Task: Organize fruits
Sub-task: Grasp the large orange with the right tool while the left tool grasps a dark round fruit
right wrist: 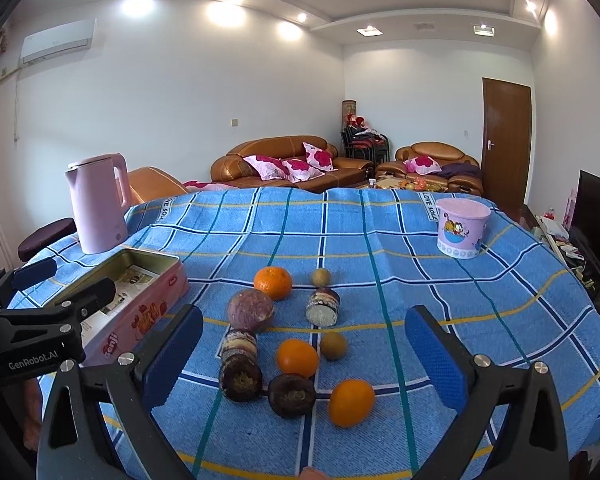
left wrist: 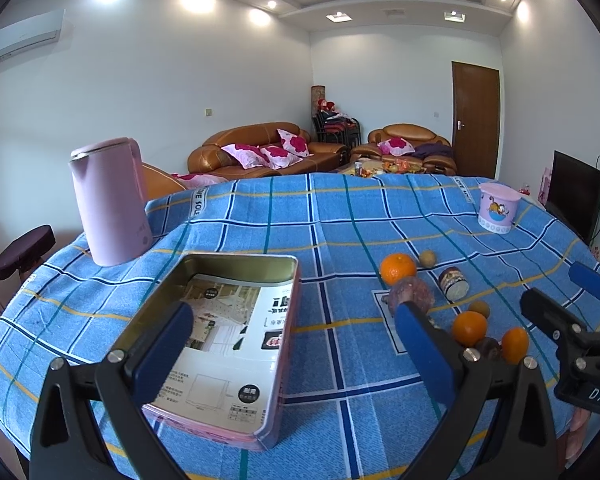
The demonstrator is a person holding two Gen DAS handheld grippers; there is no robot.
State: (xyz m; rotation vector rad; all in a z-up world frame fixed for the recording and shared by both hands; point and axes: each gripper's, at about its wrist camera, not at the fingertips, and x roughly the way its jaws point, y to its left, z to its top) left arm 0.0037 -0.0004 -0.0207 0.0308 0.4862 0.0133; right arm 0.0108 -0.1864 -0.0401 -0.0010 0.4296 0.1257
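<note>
Fruit lies loose on the blue checked tablecloth [right wrist: 420,280]: three oranges [right wrist: 273,282] [right wrist: 297,358] [right wrist: 351,402], a purple round fruit [right wrist: 250,310], two small brown fruits [right wrist: 333,345] and several dark cut pieces [right wrist: 240,378]. An open pink tin [left wrist: 228,344] with printed paper inside stands to their left; it also shows in the right wrist view [right wrist: 140,304]. My left gripper [left wrist: 296,356] is open and empty over the tin's near right corner. My right gripper [right wrist: 304,356] is open and empty above the near fruits.
A pink kettle [left wrist: 110,200] stands at the table's back left. A pink cartoon bucket [right wrist: 462,232] stands at the back right. Beyond the table are sofas, a door and a dark screen at the right.
</note>
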